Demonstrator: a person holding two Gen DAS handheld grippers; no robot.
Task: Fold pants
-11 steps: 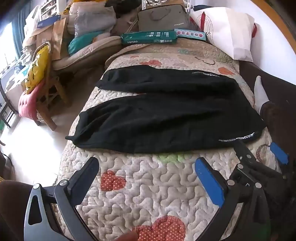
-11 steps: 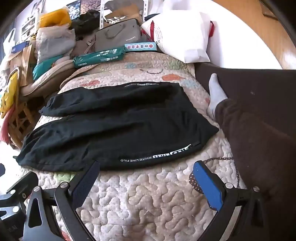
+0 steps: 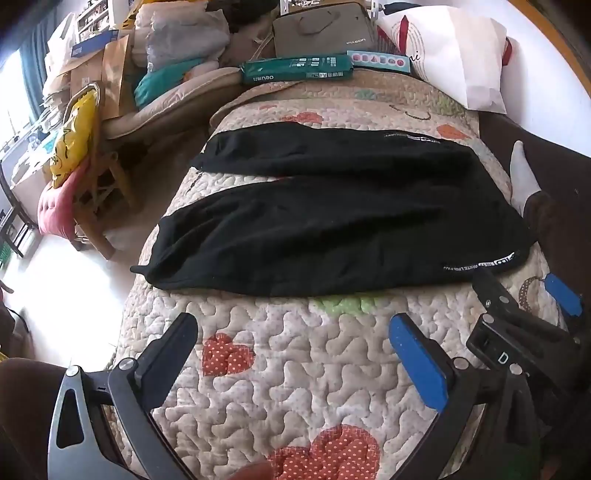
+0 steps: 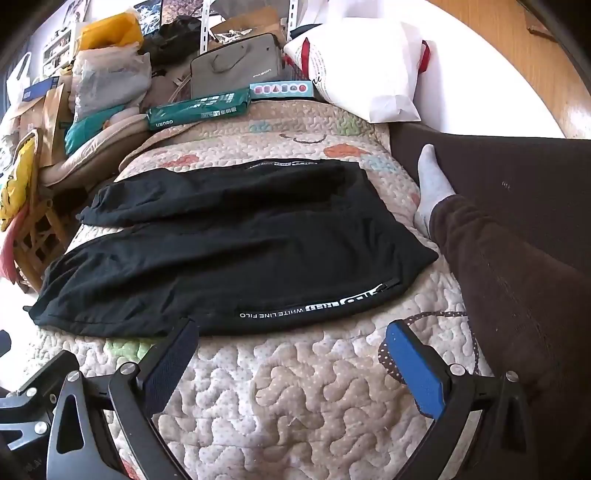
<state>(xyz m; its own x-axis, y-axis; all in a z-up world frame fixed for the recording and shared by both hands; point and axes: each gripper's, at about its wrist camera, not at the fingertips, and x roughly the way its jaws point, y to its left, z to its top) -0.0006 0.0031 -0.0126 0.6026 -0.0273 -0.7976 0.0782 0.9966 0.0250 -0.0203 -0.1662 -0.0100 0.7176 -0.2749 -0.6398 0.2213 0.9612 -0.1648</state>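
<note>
Lying flat: one pants (image 3: 332, 229), two legs.

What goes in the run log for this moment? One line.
black pants flat on quilt | left tool open | right tool open | fold not started

The pants (image 3: 332, 221) lie spread across the middle of the frame on the quilted bed (image 3: 295, 369), legs running toward the left edge, waist at the right. Behind them, at the top, a long box (image 3: 295, 70) rests on the bed's far end, with a bag (image 3: 325, 33) behind it (a pillow (image 3: 454, 55) sits upper right). A foot (image 4: 432, 184) lies right of the waist.
</note>
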